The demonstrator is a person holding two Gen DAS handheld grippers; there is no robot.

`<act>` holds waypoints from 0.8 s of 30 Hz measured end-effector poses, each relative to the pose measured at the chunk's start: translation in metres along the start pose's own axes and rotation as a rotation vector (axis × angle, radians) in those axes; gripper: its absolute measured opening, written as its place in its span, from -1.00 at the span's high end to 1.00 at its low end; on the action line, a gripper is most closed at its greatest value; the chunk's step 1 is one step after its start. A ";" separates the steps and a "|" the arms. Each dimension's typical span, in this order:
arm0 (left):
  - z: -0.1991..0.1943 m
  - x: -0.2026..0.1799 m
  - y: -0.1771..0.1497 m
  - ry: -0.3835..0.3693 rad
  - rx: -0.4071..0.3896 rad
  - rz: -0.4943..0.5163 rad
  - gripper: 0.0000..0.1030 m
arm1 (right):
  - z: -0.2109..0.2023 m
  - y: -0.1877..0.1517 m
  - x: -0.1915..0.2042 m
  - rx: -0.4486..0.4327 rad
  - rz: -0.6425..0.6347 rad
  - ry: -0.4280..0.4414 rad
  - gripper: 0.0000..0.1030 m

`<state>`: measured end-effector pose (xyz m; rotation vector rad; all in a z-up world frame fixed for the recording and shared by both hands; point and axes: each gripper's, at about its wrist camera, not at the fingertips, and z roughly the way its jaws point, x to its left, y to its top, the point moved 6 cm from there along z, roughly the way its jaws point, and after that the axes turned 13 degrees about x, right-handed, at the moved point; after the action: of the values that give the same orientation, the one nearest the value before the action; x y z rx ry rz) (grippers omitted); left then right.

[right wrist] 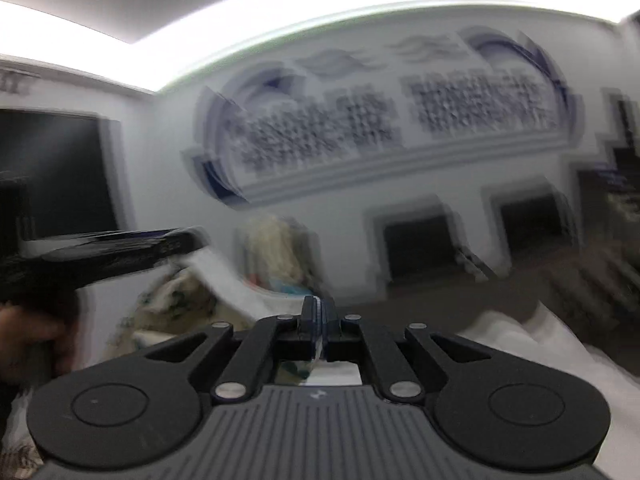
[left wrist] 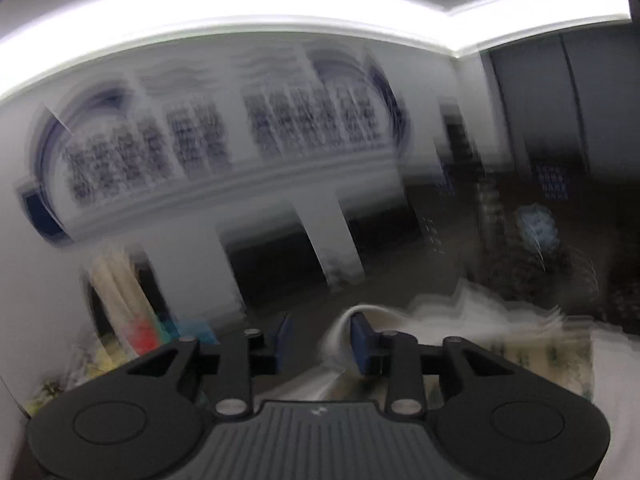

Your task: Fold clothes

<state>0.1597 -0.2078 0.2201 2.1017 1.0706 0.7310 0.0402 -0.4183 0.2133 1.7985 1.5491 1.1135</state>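
Observation:
Both views are blurred by motion. A white garment with a pale printed panel [left wrist: 532, 356] lies low on the right in the left wrist view. My left gripper [left wrist: 320, 340] is open, and a white fold of the garment curls against its right pad [left wrist: 362, 340]. My right gripper [right wrist: 317, 316] is shut on a thin white edge of the garment [right wrist: 318, 344], which spreads below and to the right [right wrist: 532, 344]. The other gripper [right wrist: 120, 250], held by a hand [right wrist: 28, 336], shows at the left of the right wrist view.
A white wall with a blue-trimmed text panel [left wrist: 224, 148] faces both cameras, with dark openings [left wrist: 272, 264] below it. A heap of light and coloured clothes [left wrist: 120, 320] sits low on the left. Dark furniture and clutter [left wrist: 536, 248] fill the right side.

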 end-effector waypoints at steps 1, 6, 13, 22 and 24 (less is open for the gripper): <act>0.027 -0.006 -0.021 -0.058 0.060 -0.013 0.60 | 0.031 -0.021 -0.038 0.096 0.057 -0.104 0.97; 0.051 -0.001 -0.126 -0.212 0.160 0.013 0.19 | 0.093 -0.106 -0.146 0.269 0.099 -0.379 0.85; 0.041 0.049 -0.239 -0.132 0.271 0.070 -0.40 | 0.148 -0.096 -0.087 0.259 -0.039 0.027 -0.23; 0.025 0.073 -0.277 -0.192 0.276 -0.169 0.99 | 0.260 -0.096 -0.058 0.477 -0.003 0.051 0.87; 0.019 0.076 -0.280 -0.217 0.257 -0.225 0.99 | 0.247 -0.094 -0.055 0.433 0.011 0.080 0.89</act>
<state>0.0791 -0.0244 0.0091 2.1644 1.3057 0.2601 0.1953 -0.4197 -0.0083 2.0564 1.9461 0.9128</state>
